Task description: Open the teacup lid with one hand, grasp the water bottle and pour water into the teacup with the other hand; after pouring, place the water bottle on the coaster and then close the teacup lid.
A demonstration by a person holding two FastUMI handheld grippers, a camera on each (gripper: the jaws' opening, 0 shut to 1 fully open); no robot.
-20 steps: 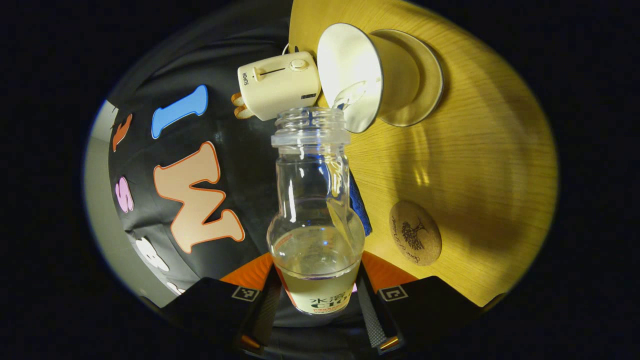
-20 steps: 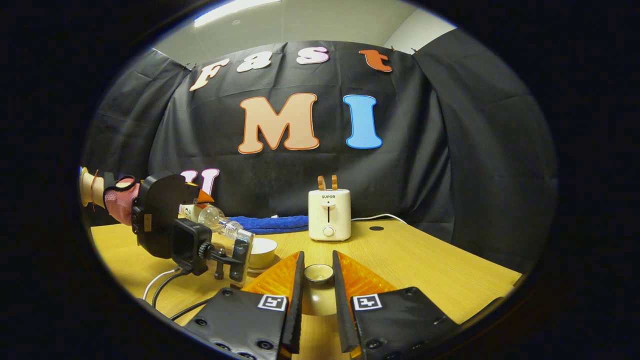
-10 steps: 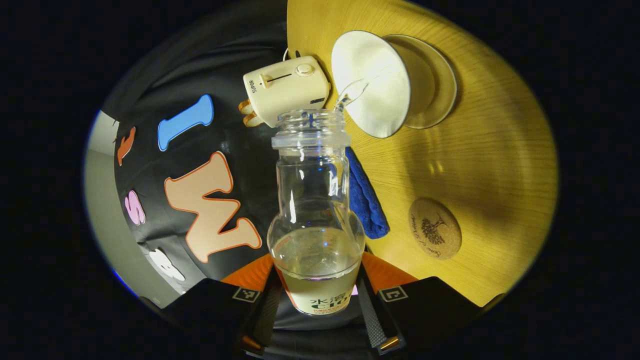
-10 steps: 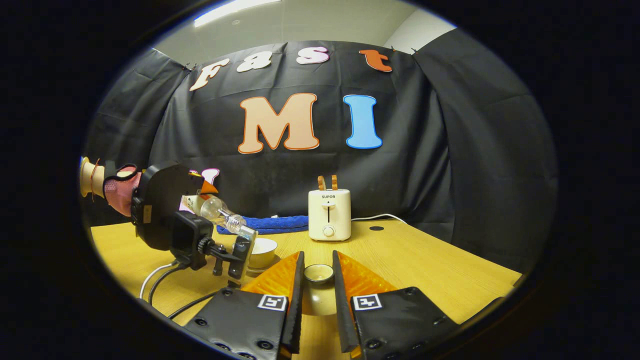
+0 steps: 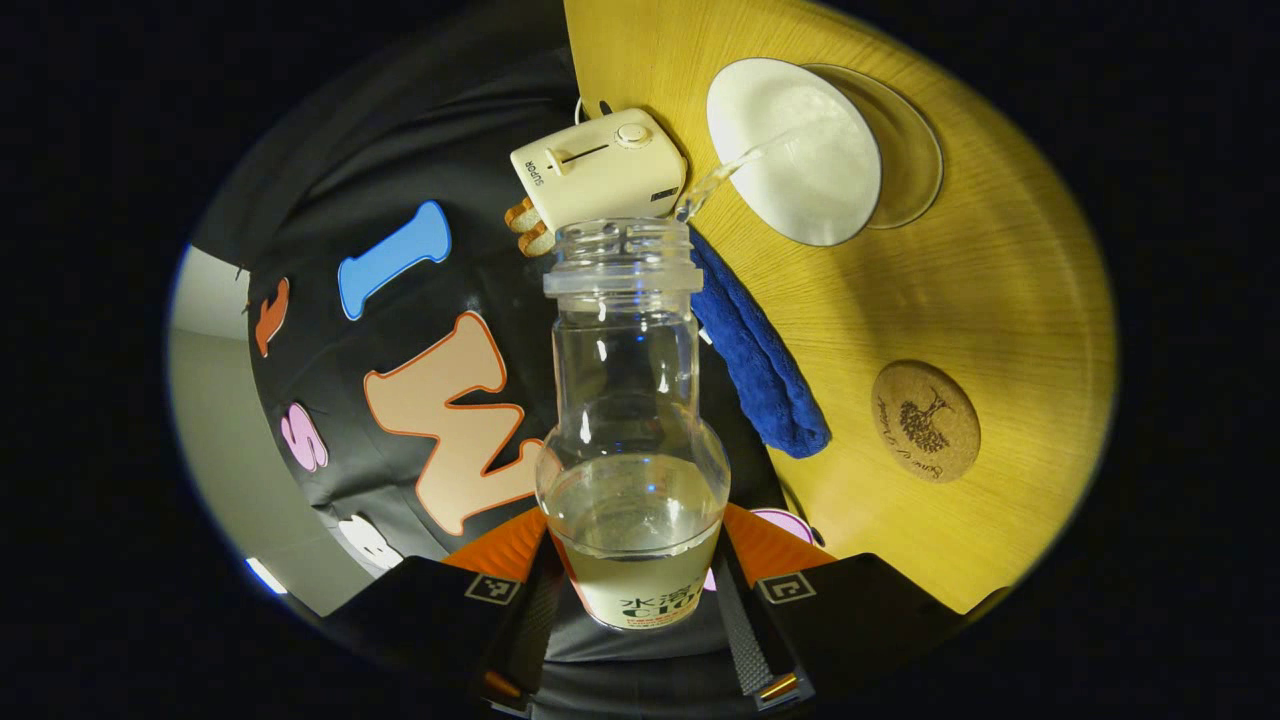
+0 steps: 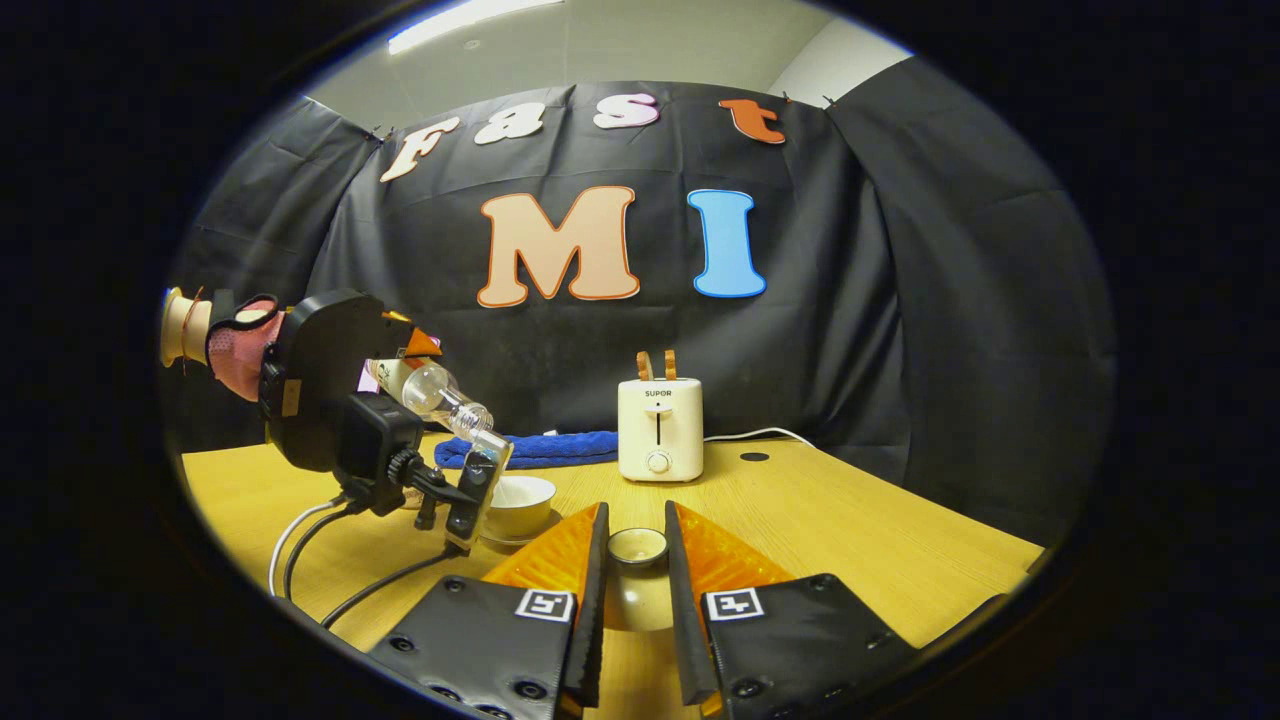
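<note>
My left gripper (image 5: pixel 635 600) is clamped on the base of the water bottle (image 5: pixel 630 400), held tipped so its open mouth points toward the teacup (image 5: pixel 800 150). A thin stream arcs from the mouth into the cup, which sits on its saucer (image 5: pixel 915 140) on the table (image 5: pixel 1000 300). I judge pouring is in progress. My right gripper (image 6: pixel 635 590) holds the teacup lid (image 6: pixel 637 546) between its fingers, kept clear of the cup so the mouth is open; full contact on both sides looks likely but is hard to confirm. The coaster (image 5: pixel 925 420) lies bare, well apart from the cup, ready for the bottle.
</note>
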